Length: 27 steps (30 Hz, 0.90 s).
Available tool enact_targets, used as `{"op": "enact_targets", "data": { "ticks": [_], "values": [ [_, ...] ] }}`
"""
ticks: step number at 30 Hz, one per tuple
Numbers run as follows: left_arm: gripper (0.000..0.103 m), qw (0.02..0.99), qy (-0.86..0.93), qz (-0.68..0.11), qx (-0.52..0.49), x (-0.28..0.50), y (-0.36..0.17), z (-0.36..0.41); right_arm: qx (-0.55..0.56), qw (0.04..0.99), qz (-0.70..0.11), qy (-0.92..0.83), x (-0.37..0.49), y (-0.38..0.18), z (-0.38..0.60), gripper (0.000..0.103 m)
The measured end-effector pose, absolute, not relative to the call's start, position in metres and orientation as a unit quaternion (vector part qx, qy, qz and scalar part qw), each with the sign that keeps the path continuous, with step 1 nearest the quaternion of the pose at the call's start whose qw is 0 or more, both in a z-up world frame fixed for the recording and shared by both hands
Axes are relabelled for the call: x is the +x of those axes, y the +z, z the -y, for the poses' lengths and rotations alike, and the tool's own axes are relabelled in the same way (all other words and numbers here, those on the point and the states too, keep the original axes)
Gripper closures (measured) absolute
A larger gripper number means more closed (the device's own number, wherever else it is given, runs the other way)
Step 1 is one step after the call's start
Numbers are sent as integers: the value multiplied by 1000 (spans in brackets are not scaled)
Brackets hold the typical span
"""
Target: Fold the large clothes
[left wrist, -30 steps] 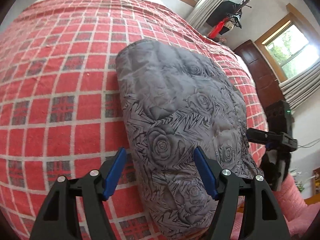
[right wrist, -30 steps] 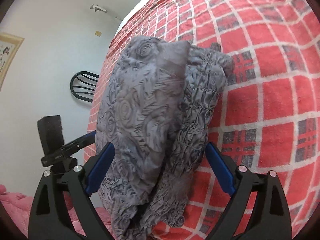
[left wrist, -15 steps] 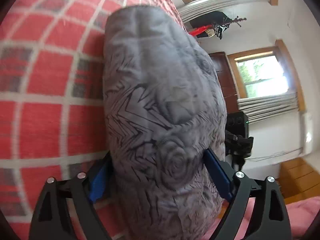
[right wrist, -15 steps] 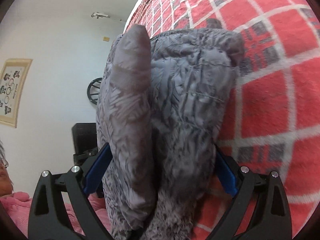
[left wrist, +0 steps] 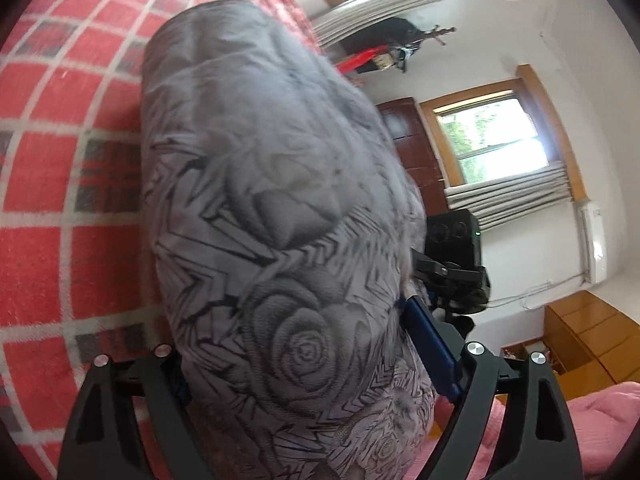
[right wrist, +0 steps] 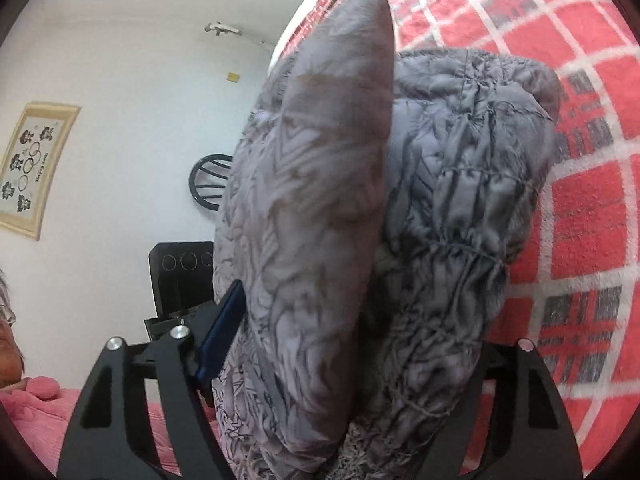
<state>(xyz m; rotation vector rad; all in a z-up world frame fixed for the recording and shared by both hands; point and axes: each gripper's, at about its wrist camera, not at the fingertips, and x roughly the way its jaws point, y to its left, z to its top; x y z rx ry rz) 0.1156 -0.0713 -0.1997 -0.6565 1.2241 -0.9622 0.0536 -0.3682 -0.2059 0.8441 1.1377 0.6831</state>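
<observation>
Jacket (left wrist: 280, 240) between both grippers' fingers

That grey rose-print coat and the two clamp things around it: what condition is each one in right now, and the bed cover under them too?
Grey coat: folded into a thick bundle, lying on the bed, squeezed from both ends.
Left gripper: shut on the coat, bundle bulging between its fingers.
Right gripper: shut on the coat's opposite end.
Red plaid bedspread: spread flat under the coat.

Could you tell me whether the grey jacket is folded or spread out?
Folded: the jacket is a thick bundle with stacked layers showing at its end, on the blanket.
</observation>
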Motion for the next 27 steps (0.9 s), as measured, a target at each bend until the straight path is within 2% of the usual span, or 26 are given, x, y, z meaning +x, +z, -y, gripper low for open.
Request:
{"op": "enact_targets", "data": {
  "ticks": [5,12,21,27],
  "values": [
    [18,684,-444,-500,-293,123,-166,63,346,736,-480,329,59,-156,361,31],
    [18,736,-434,-436,-283,174,-126,30,296,752,-458,370,130,-110,329,30],
    [18,768,-379,-429,-288,255,-148,-21,287,726,-487,391,230,-144,294,30],
    [18,761,-350,-448,-311,299,-194,-53,295,704,-523,379,275,-188,287,30]
  ]
}}
